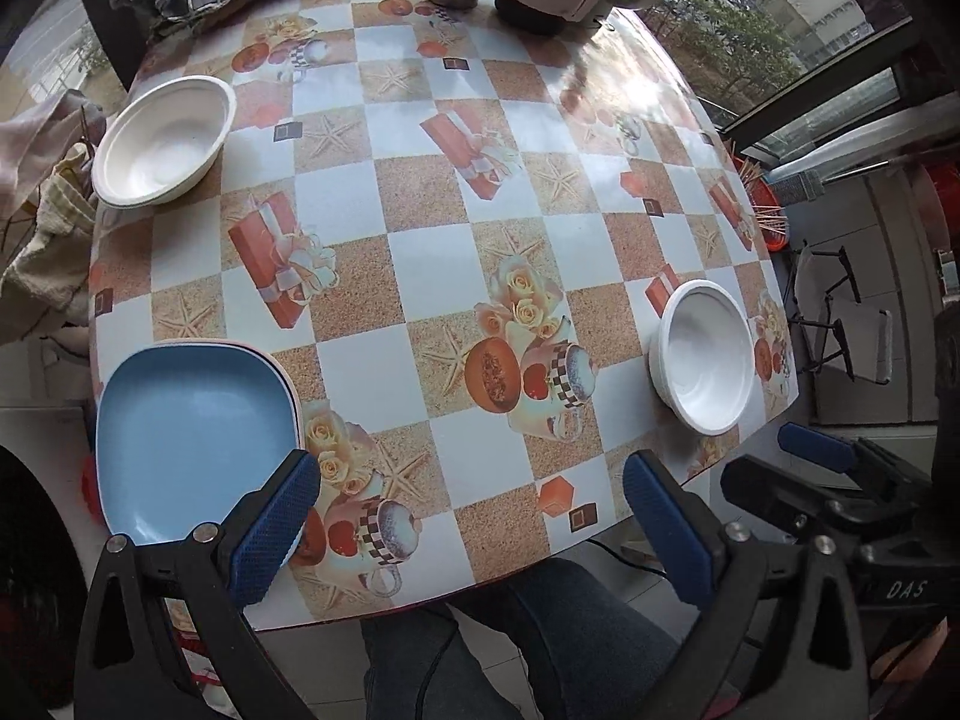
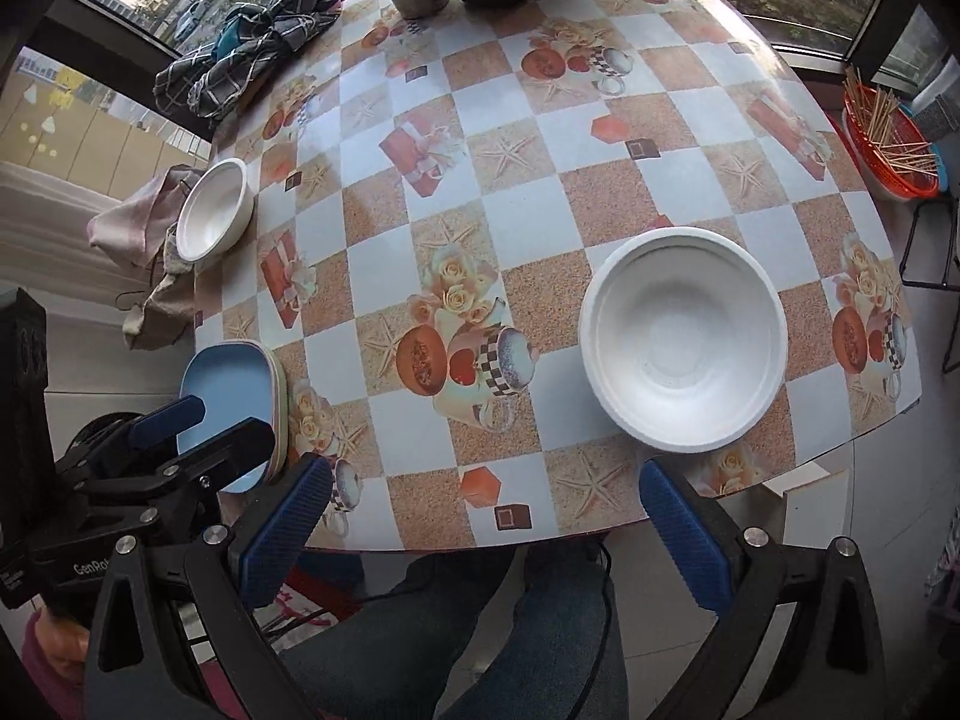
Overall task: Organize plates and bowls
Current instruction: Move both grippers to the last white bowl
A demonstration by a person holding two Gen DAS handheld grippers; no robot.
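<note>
Left wrist view shows the blue plates [image 1: 192, 438] stacked at the near left bench [image 1: 432, 276] corner; they look stiff and slick, best pinched at a rim. The two white bowls [image 1: 165, 141] [image 1: 705, 354], well apart, seem light and thin-walled. Both the left gripper [image 1: 471, 516] and right gripper [image 2: 486, 531] hang with jaws wide, empty. Only the right wrist view shows the orange basket [image 2: 888, 150] of sticks clearly.
</note>
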